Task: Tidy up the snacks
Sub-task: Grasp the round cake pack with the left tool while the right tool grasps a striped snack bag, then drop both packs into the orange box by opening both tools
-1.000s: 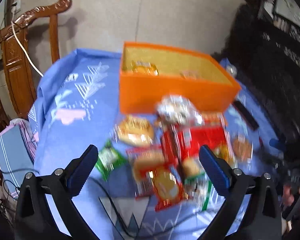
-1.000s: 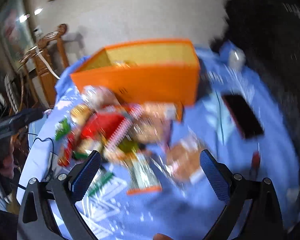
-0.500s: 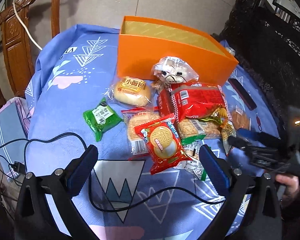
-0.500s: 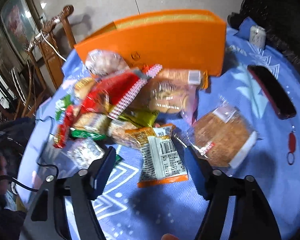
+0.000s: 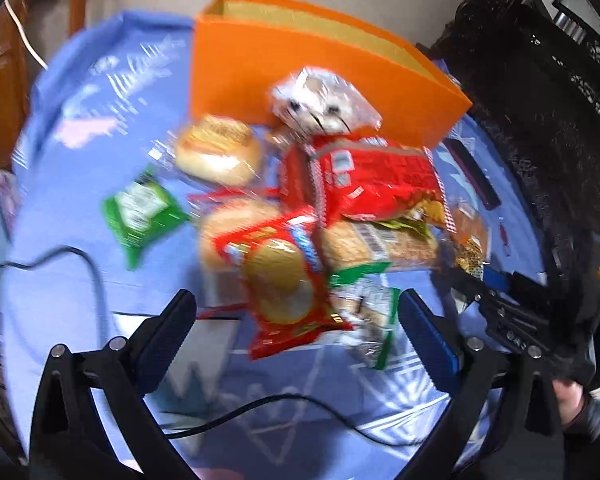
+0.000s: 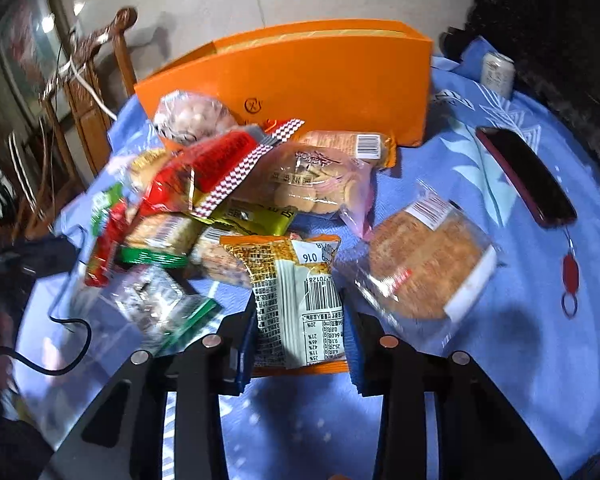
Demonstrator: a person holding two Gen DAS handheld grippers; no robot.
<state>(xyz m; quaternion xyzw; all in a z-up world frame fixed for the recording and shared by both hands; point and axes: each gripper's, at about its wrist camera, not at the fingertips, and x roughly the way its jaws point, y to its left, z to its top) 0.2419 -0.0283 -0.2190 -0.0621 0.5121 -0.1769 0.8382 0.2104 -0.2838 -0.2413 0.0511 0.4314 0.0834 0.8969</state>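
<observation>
Right gripper (image 6: 300, 344): fingers closed in on the orange-trimmed snack packet (image 6: 298, 300), pads against both its sides, barcode face up. Packet sits at the near edge of the snack pile on the blue tablecloth (image 6: 500, 380).

Left gripper (image 5: 296, 344): jaws spread wide, holding nothing, hovering above the near end of the pile. A red round-cracker packet (image 5: 288, 280) lies just ahead, between the fingers. That view is motion-blurred, so whether a pad touches anything I can't tell.

Rest of the pile: big red bag (image 5: 364, 180) on top, clear bag (image 5: 324, 100) leaning against the orange box (image 5: 260, 64), bun (image 5: 216, 152) and green packet (image 5: 140, 208) off to the left side. The box stands upright behind the pile, touching it.

To the right of the pile: a wrapped round cake (image 6: 428, 264), apart from the rest, then a dark phone (image 6: 528, 176) and a can (image 6: 498, 74).
</observation>
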